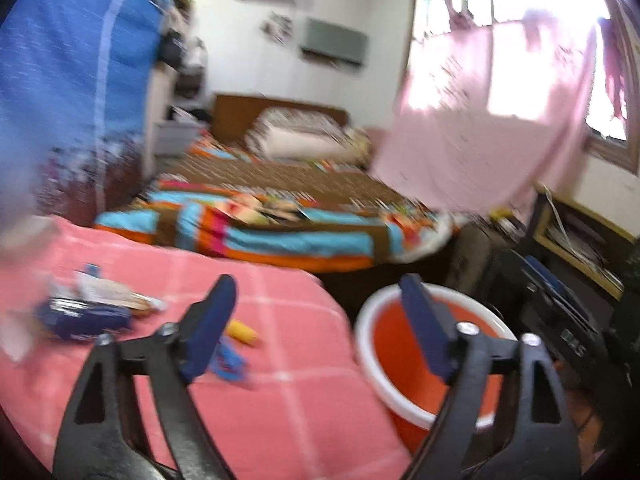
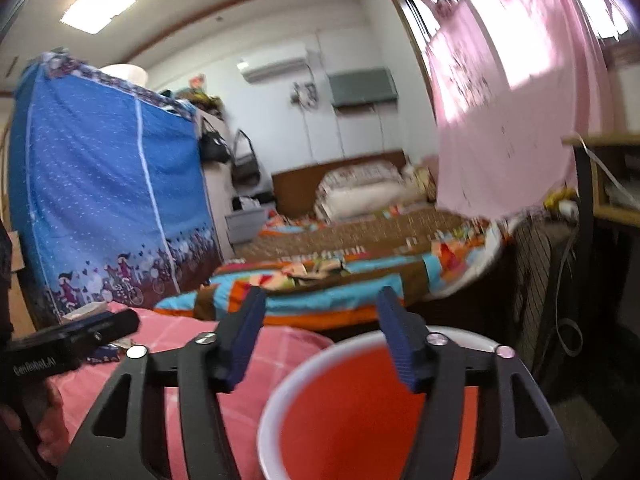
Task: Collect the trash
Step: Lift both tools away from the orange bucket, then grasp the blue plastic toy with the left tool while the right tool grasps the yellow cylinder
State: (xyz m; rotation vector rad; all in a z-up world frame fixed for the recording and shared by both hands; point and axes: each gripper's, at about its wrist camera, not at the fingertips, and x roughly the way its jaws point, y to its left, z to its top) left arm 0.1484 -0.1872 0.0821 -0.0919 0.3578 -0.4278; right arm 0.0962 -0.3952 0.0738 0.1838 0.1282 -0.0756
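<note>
**Right, both grippers empty by the bucket**

My left gripper (image 1: 316, 316) is spread wide, nothing between its fingers, over the pink checked blanket's (image 1: 288, 400) edge. Wrappers (image 1: 92, 308) and a yellow scrap (image 1: 242, 333) lie on that blanket. My right gripper (image 2: 320, 336) hangs spread and empty above the orange bucket (image 2: 360, 420), just beside the blanket.

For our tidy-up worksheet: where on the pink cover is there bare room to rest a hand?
Free: the pink cover between the yellow piece and the bucket, and towards the camera. Crowded: the far left, around the wrappers.
</note>
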